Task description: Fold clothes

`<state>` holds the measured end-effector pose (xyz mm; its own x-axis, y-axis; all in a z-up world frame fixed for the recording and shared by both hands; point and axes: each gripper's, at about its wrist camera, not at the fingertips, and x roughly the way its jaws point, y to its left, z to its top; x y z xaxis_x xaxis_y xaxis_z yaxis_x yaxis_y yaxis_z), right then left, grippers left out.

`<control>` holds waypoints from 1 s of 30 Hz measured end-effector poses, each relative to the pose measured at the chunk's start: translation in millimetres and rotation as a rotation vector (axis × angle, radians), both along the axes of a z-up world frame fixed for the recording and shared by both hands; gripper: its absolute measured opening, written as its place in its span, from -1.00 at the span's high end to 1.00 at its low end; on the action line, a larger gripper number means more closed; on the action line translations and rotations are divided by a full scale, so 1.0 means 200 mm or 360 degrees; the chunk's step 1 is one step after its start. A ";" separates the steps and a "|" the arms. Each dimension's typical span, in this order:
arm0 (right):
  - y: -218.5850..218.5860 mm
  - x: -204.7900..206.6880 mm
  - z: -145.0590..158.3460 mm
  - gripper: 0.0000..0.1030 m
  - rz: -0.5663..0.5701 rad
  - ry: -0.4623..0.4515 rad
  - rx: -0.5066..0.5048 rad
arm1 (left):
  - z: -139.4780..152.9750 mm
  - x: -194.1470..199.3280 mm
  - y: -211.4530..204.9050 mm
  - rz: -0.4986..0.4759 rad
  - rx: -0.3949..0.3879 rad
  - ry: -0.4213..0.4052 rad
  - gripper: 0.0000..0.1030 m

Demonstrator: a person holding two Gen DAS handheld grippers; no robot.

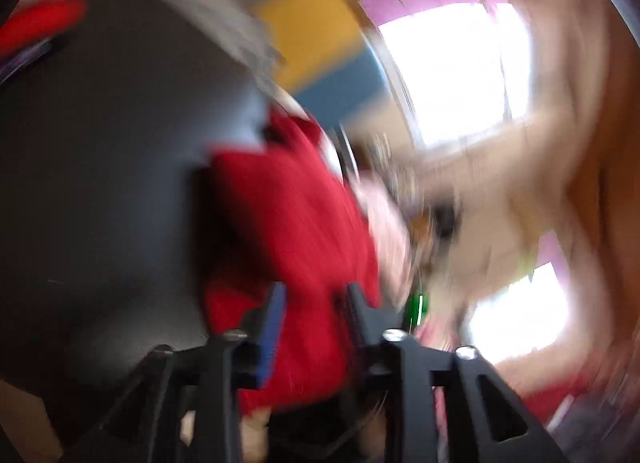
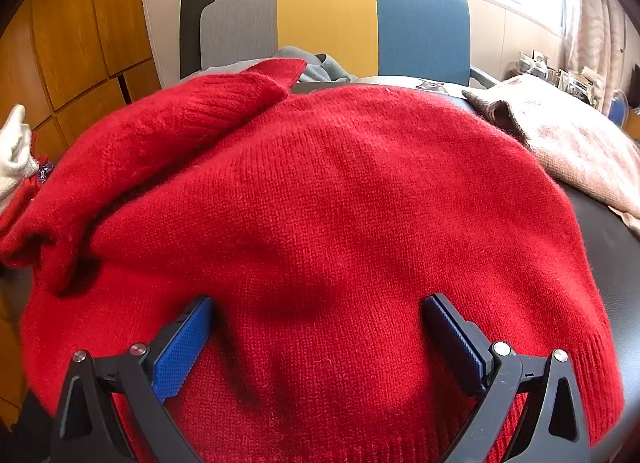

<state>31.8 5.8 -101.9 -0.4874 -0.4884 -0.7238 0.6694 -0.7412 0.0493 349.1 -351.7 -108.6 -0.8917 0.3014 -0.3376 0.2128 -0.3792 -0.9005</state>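
Note:
A red knitted sweater (image 2: 320, 191) lies spread over a dark surface (image 2: 612, 263), one sleeve (image 2: 192, 115) folded across its upper left. My right gripper (image 2: 320, 327) hovers just over the sweater's lower middle, blue pads wide apart and nothing between them. The left wrist view is heavily blurred. There my left gripper (image 1: 316, 299) shows its jaws apart, with red sweater fabric (image 1: 288, 215) in and beyond the gap; no pad visibly presses on it. The dark surface (image 1: 100, 183) fills that view's left side.
A chair back (image 2: 328, 23) in grey, yellow and blue stands behind the surface, with a grey garment (image 2: 324, 63) in front of it. A brownish-pink cloth (image 2: 568, 143) lies at the right. Something white, perhaps a gloved hand (image 2: 12, 151), sits at the left edge. Wooden cabinets (image 2: 80, 43) stand left.

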 end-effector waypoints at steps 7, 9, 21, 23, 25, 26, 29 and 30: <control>0.00 0.01 -0.01 -1.00 0.0004 0.0009 -0.0001 | -0.24 -0.22 -0.16 0.0055 0.0354 -0.0005 -0.06; 0.00 0.01 -0.01 -1.00 0.0002 0.0012 -0.0001 | -0.26 -0.30 -0.15 0.0016 0.0395 -0.0004 -0.13; 0.00 0.01 -0.01 -1.00 -0.0007 0.0010 0.0000 | 0.01 -0.52 -0.20 0.0151 0.0012 -0.0122 0.88; -0.01 0.01 0.00 -1.00 -0.0014 -0.0005 0.0025 | 0.21 -0.42 -0.26 0.0253 -0.0142 -0.0076 0.88; -0.04 0.00 0.01 -1.00 -0.0027 -0.0052 0.0064 | 0.43 -0.33 -0.31 0.0355 -0.0330 -0.0073 0.88; -0.05 -0.01 0.01 -1.00 -0.0044 -0.0085 0.0079 | 0.54 -0.28 -0.34 0.0424 -0.0483 -0.0120 0.88; -0.08 -0.02 0.02 -1.00 -0.0091 -0.0116 0.0099 | 0.80 -0.19 -0.34 0.0599 -0.0946 -0.0378 0.87; -0.08 -0.01 0.02 -1.00 -0.0096 -0.0105 0.0100 | 0.85 -0.17 -0.34 0.0655 -0.1029 -0.0468 0.83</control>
